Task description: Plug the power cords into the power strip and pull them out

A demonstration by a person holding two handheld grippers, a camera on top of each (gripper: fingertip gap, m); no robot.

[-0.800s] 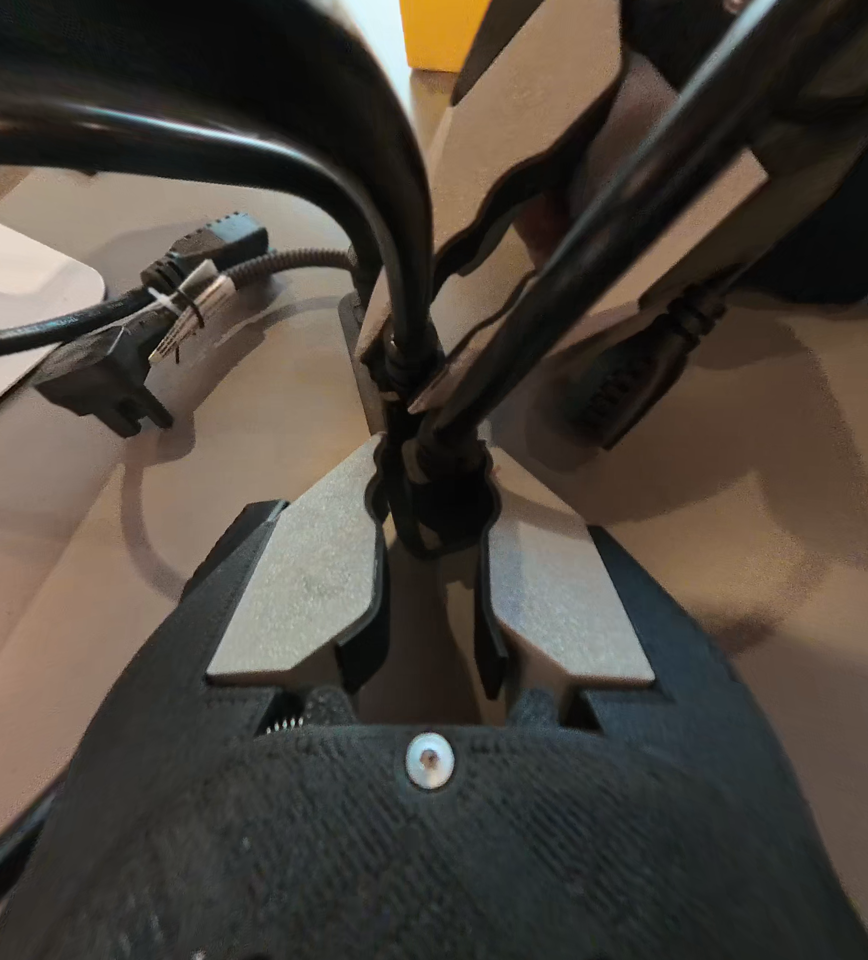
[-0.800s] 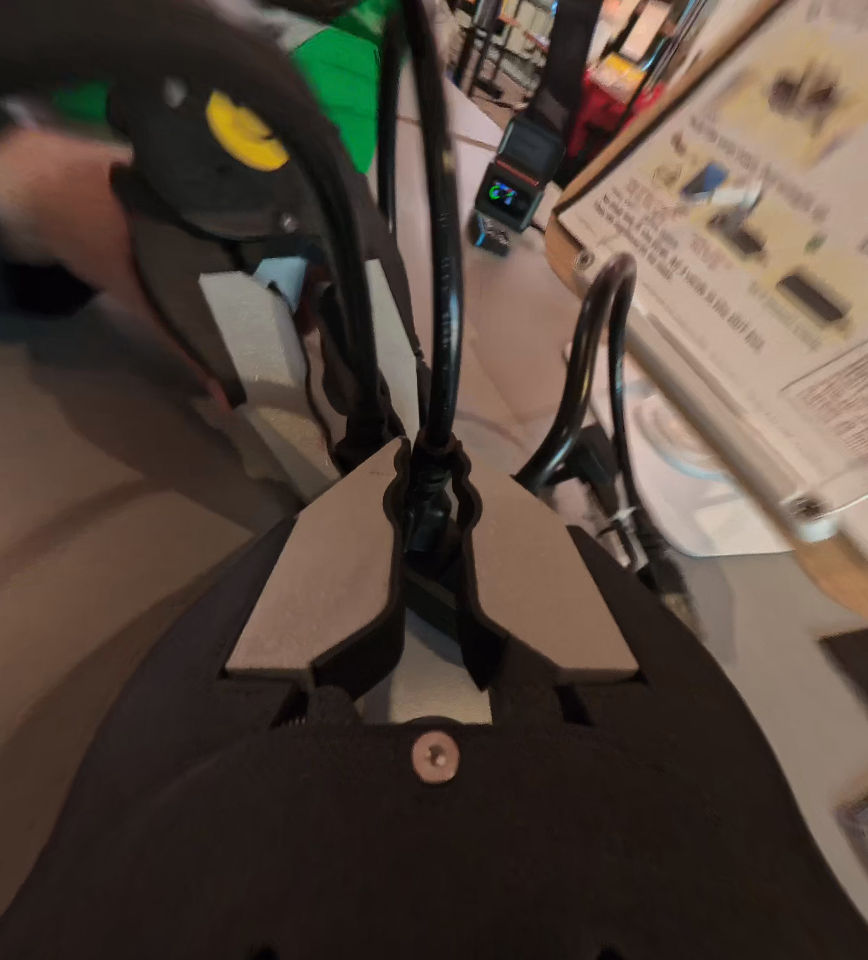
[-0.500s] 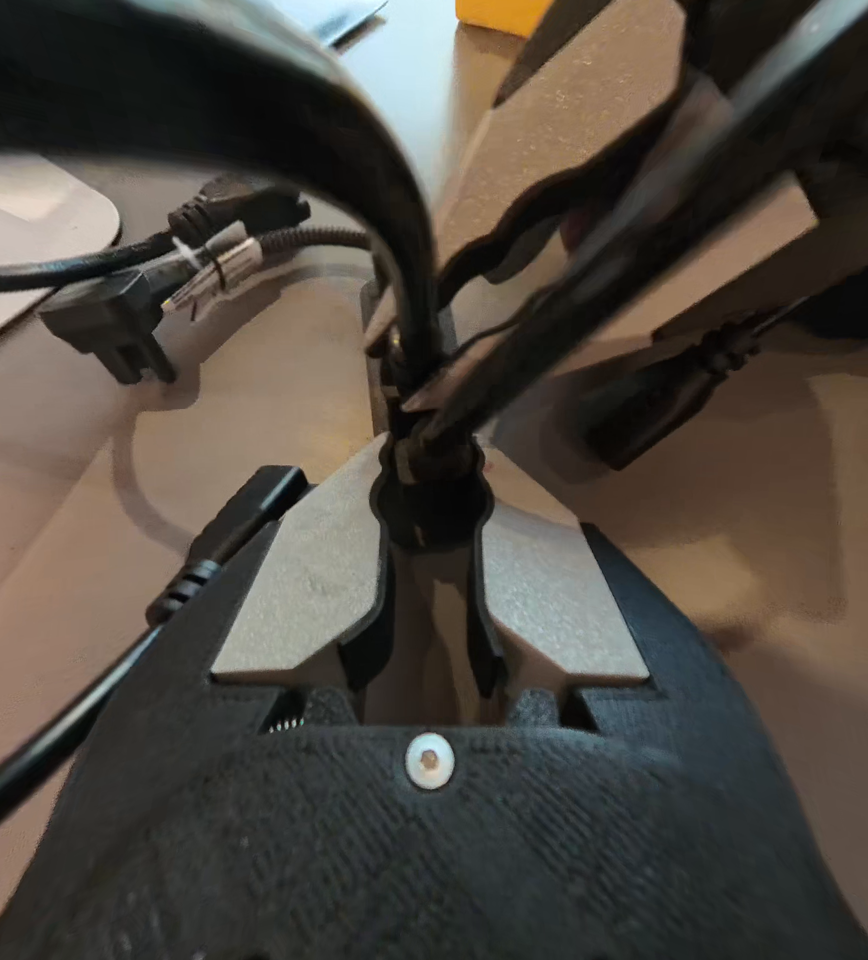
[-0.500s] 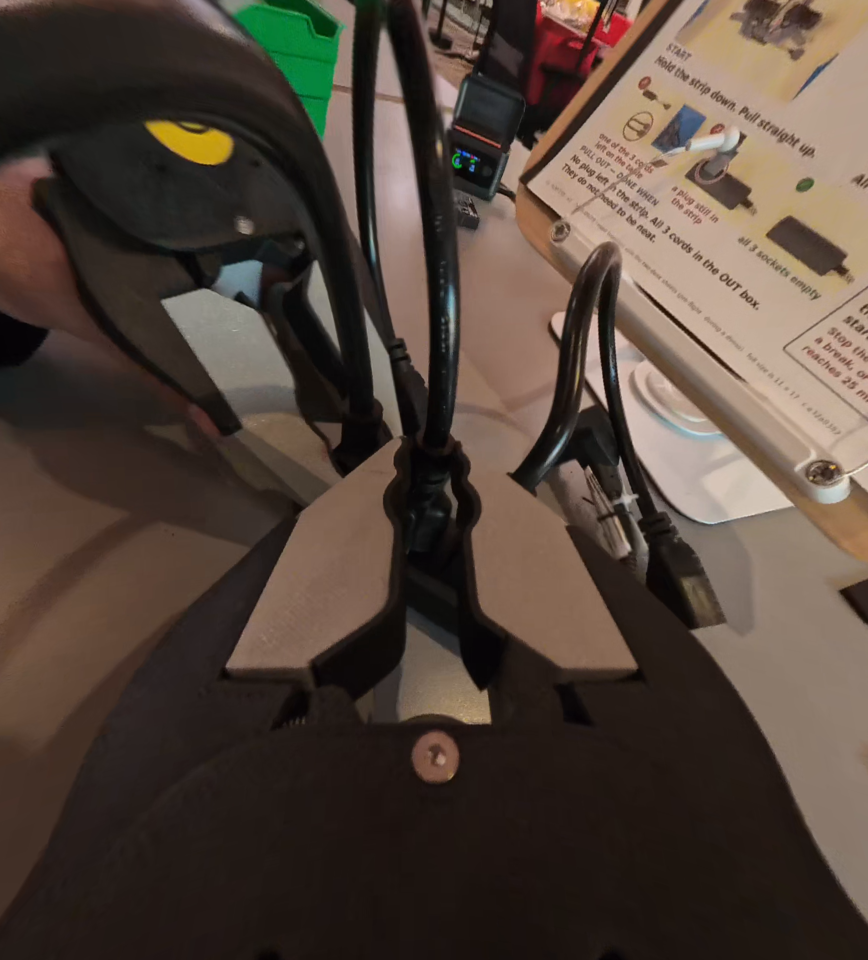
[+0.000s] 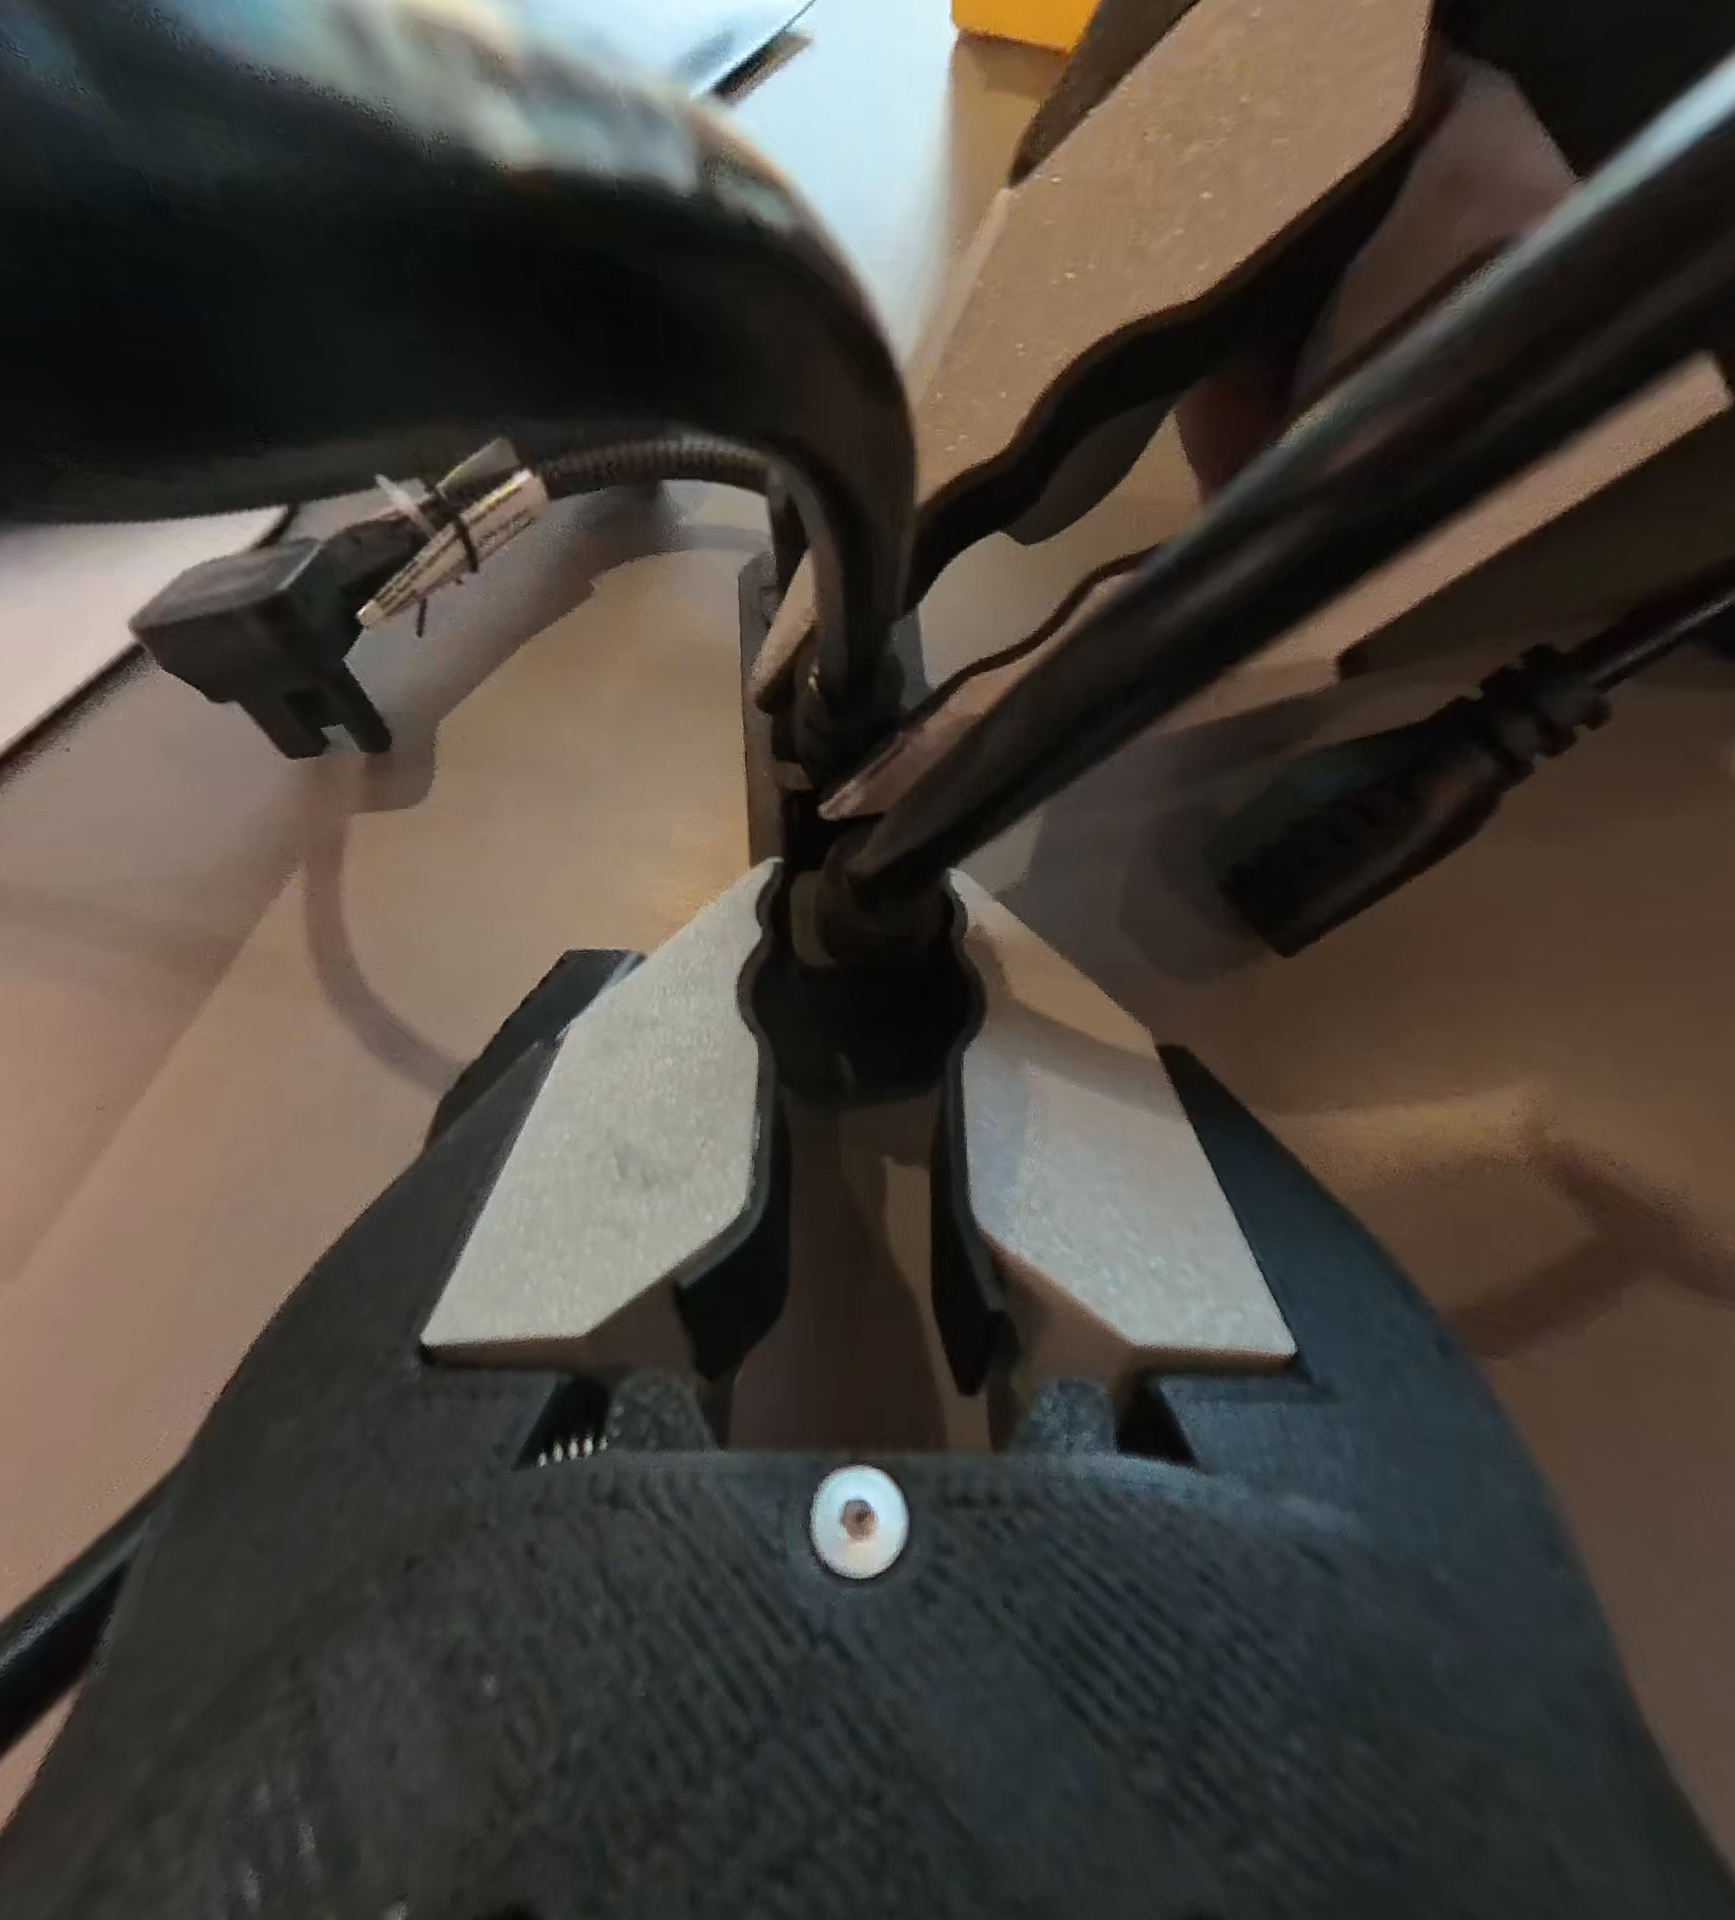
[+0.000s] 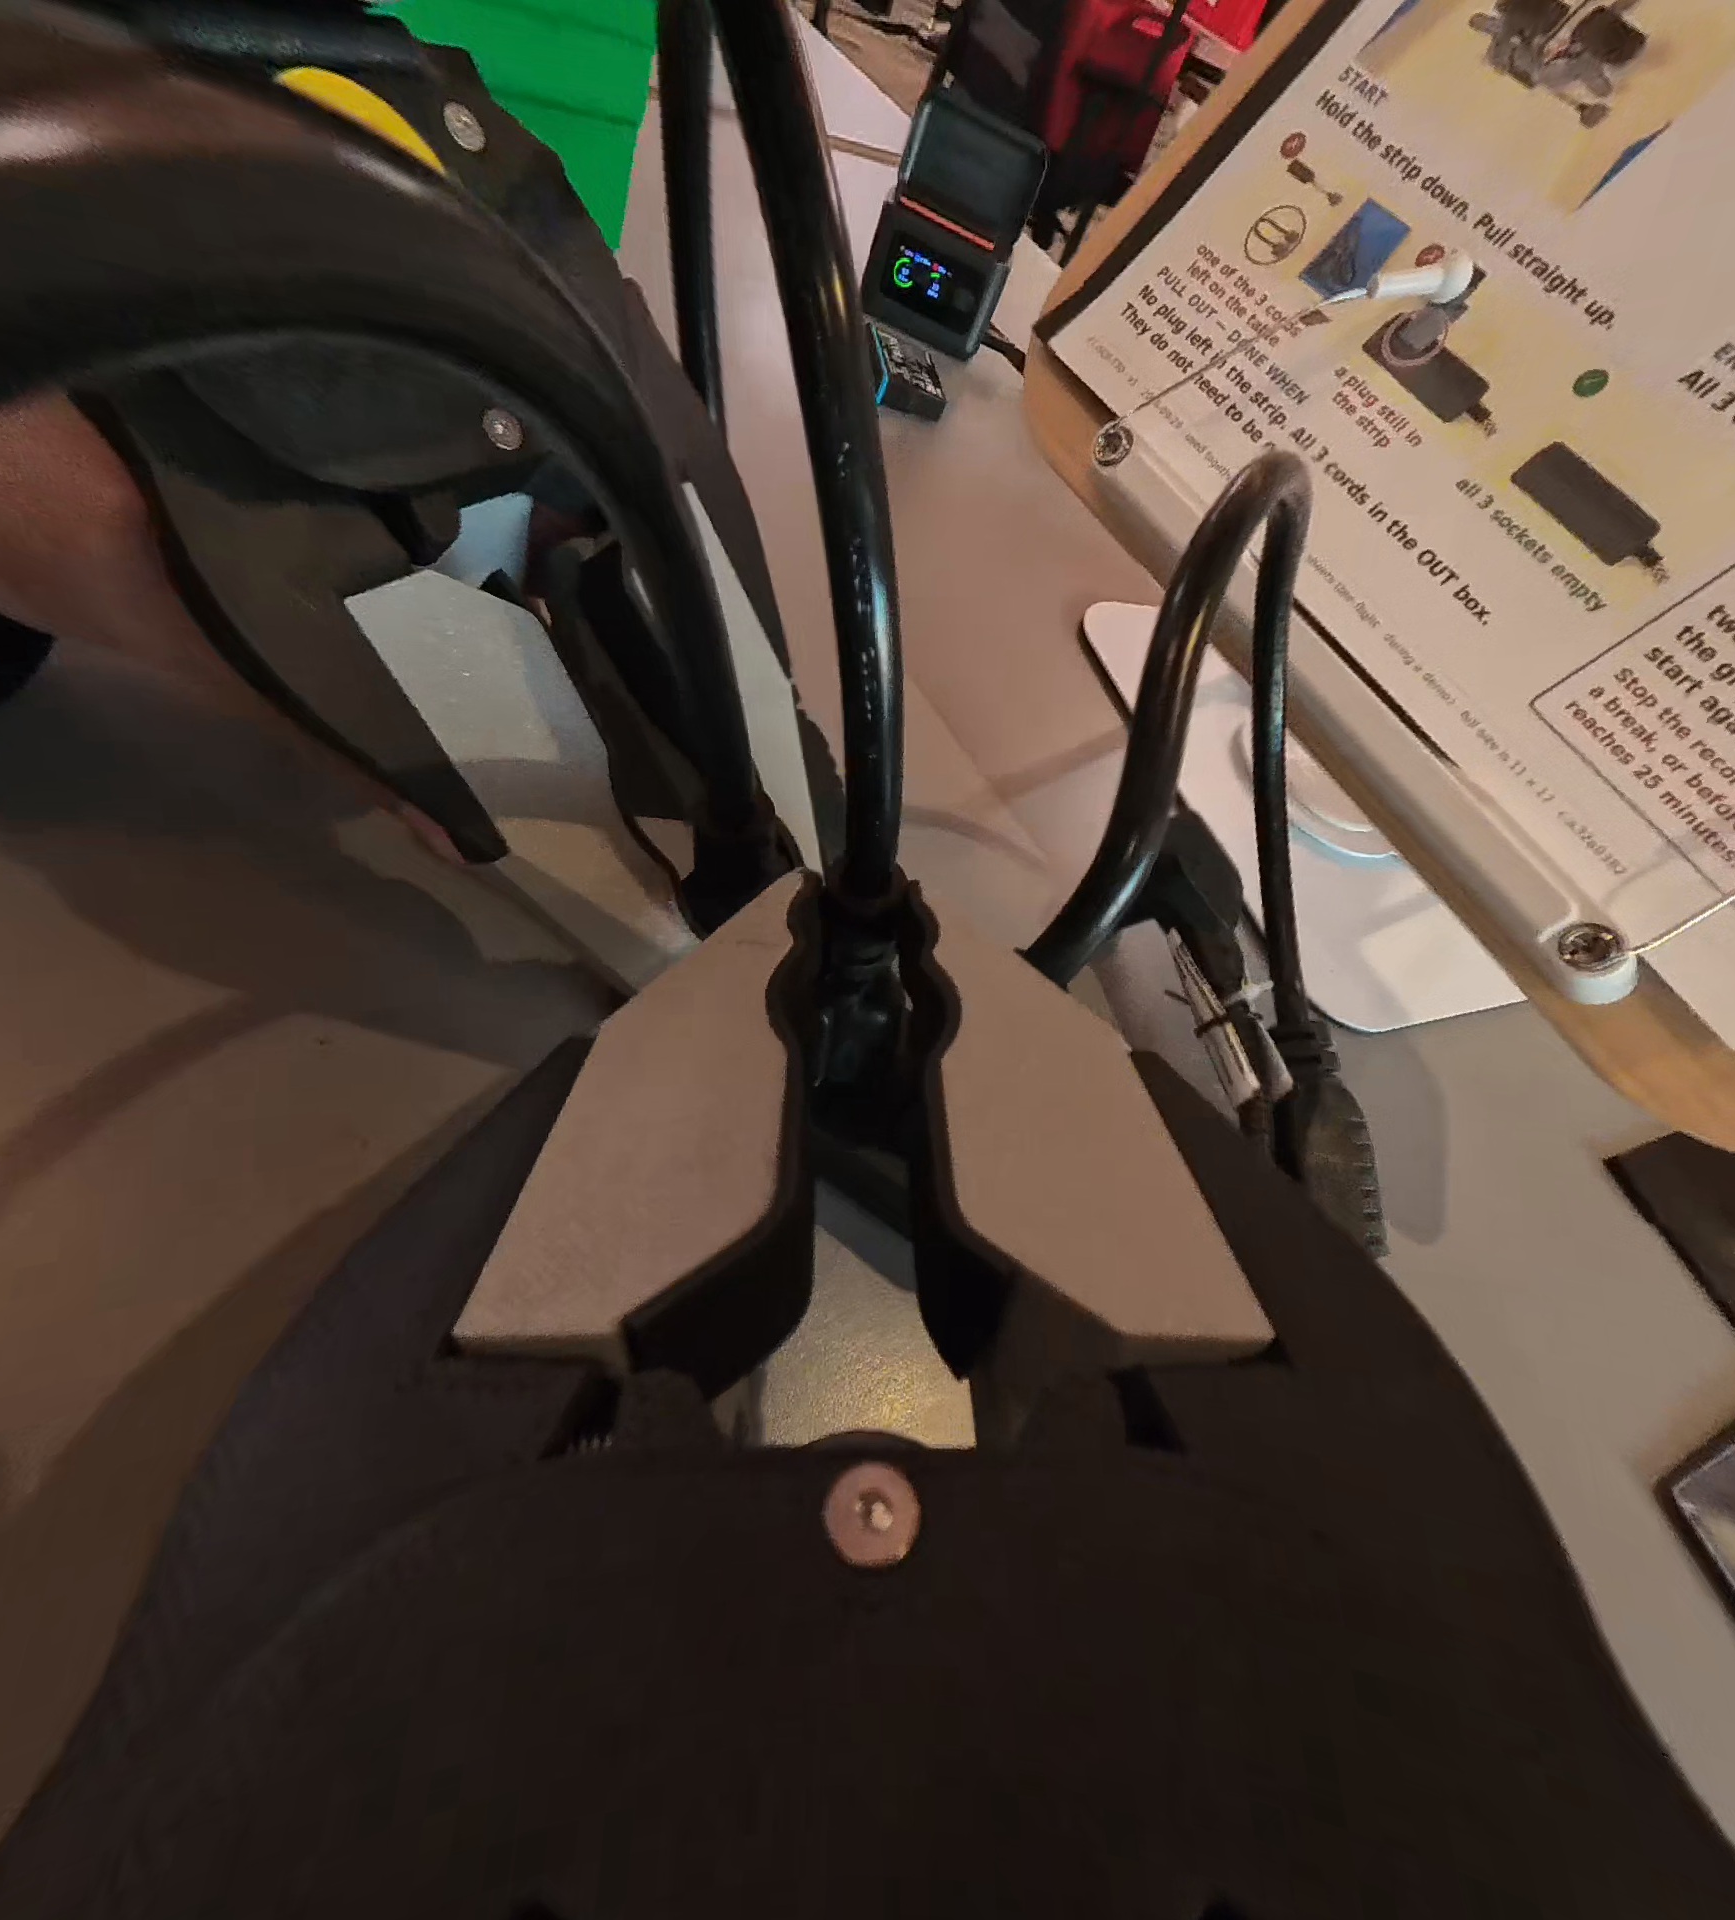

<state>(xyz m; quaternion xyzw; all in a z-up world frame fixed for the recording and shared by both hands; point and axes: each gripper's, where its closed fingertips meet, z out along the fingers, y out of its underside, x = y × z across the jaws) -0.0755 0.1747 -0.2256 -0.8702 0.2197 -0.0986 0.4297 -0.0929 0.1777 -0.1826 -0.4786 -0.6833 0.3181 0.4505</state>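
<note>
My desk (image 5: 1465, 1195) is a plain tan-grey surface carrying everything here. Leaning at its far right edge I see a printed instruction board (image 6: 1528, 436), and beyond it a small black device with a lit screen (image 6: 930, 275). My left claw (image 5: 858, 997) is clamped on a black plug (image 5: 863, 1023); its thick cord (image 5: 821, 416) arches up and over to the left. My right claw (image 6: 861, 987) grips a second plug (image 6: 858, 1023), its cord (image 6: 847, 520) rising straight up. The two claws meet tip to tip, and the power strip (image 5: 761, 717) shows only as a dark edge between them. A loose plug (image 5: 271, 655) lies on the desk at left, well apart.
</note>
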